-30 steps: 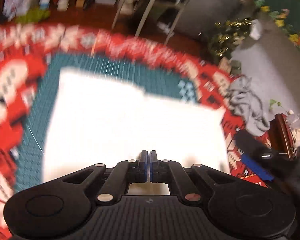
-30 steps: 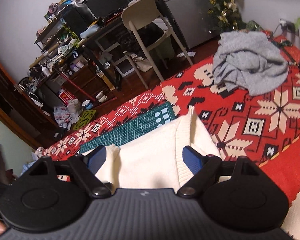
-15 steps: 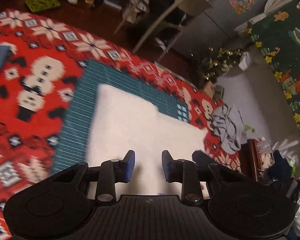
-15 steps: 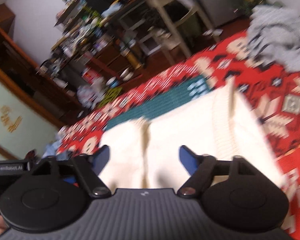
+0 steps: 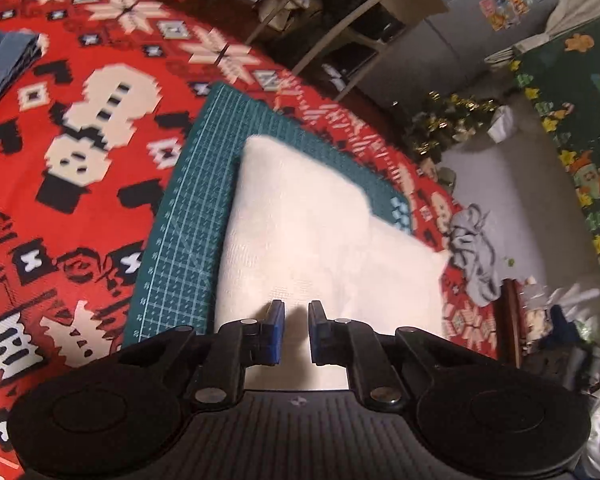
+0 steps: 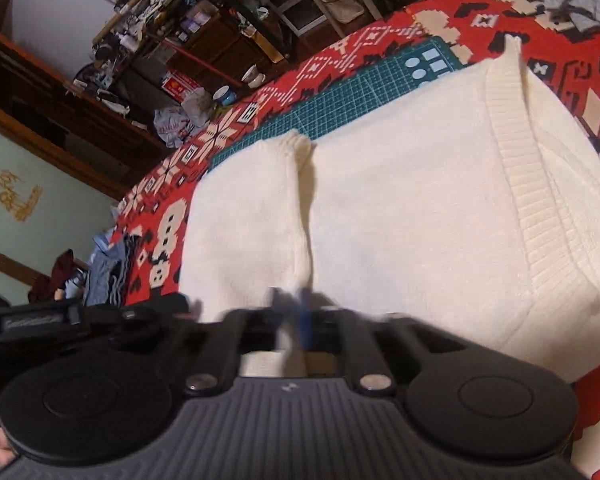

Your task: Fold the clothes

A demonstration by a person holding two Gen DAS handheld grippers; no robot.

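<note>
Left claw (image 5: pixel 296 330): fingers narrowly parted, a slim gap between the blue pads (image 5: pixel 275 332), nothing between them. It hangs over the near edge of the sweater (image 5: pixel 320 240).

Right claw (image 6: pixel 296 320): tips motion-blurred; the fingers appear drawn close together at the sweater's (image 6: pixel 400 208) near edge. Whether they pinch the knit, I cannot tell.

Sweater: cream knit, folded, lying flat directly ahead of both claws. In the right view a ribbed band (image 6: pixel 516 184) runs away from the claw on its right side, and a folded sleeve (image 6: pixel 252 216) lies ahead-left, a seam between it and the body.

Mat (image 5: pixel 192 216): green, gridded, under the sweater; shows to the left of and beyond it in the left view.

Cloth (image 5: pixel 60 160): red, patterned, covering the surface under the mat.

Grey garment (image 5: pixel 472 256): crumpled, ahead-right of the left claw, past the sweater's far corner.

Denim (image 5: pixel 4 60): stacked, far left of the left claw.

Chair (image 5: pixel 364 32): pale, beyond the surface.
</note>
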